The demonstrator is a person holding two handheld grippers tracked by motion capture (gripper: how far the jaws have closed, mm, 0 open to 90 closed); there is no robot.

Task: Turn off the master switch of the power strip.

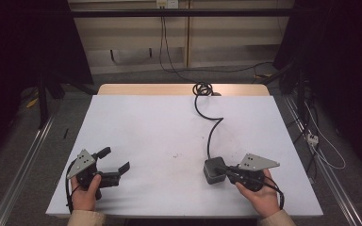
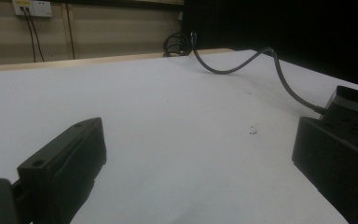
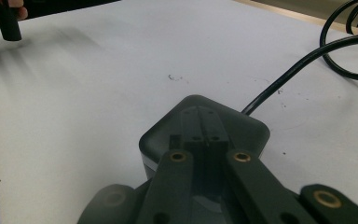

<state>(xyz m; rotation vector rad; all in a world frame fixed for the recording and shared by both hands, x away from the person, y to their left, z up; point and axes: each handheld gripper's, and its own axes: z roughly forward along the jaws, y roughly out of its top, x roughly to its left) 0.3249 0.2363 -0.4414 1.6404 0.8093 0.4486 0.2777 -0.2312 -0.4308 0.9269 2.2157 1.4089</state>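
Presently we hold the right gripper (image 1: 226,172) with jaws together over a grey box (image 1: 214,170) on the near right of the table (image 1: 160,136), left gripper (image 1: 118,165) wide open, holding nothing.

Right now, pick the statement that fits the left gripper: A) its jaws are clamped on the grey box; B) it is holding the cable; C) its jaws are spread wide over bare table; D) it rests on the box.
C: the left gripper has its jaws spread with only white table between them, well apart from the grey box.
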